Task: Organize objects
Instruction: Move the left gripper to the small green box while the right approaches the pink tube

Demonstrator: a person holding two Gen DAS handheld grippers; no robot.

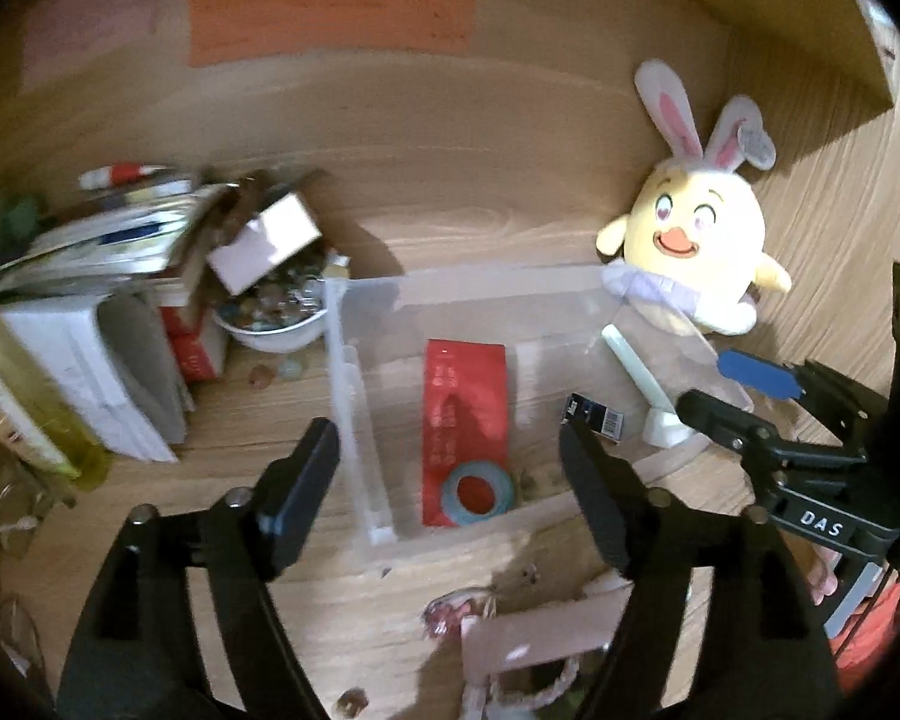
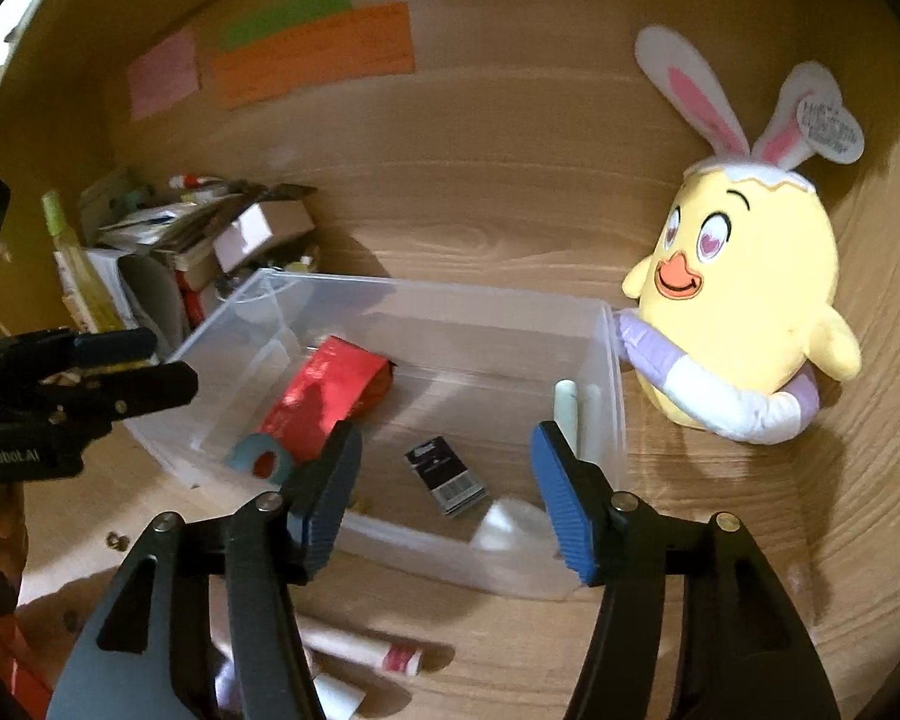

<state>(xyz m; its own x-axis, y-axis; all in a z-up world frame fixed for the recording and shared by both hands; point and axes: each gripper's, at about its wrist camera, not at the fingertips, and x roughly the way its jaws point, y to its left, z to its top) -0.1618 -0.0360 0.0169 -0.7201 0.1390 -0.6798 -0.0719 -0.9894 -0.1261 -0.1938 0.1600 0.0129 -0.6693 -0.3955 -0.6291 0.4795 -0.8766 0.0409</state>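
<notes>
Plastic, clear and thin-walled, forms the rectangular bin [image 2: 606,372] at the centre of a wood-grain desk [image 2: 480,228], and in it lie four things: one glossy red pouch [image 2: 324,396], one teal tape ring [image 2: 258,456] at the pouch's near end, one small black box with a barcode [image 2: 447,474], and one pale stick [image 2: 567,408] leaning in the bin's 3 o'clock corner. One plush yellow chick with two felt rabbit ears [image 2: 744,300] sits at 2 o'clock, its lilac arm touching the bin's rim. A blurred heap of paper, cardboard and a bowl of small stones [image 1: 276,306] crowds the bin's 9 o'clock side. Three paper notes, pink, green and orange [image 2: 312,54], are stuck on the back panel at 12 o'clock.

The left gripper [image 1: 450,474], with black pads, stands wide over the bin's near wall with nothing between its fingers. The right gripper [image 2: 444,492], with ribbed blue pads, stands moderately open above the bin's near rim, also empty. Bare desk lies behind the bin toward 12 o'clock; loose clutter sits along the near edge at 6 o'clock.
</notes>
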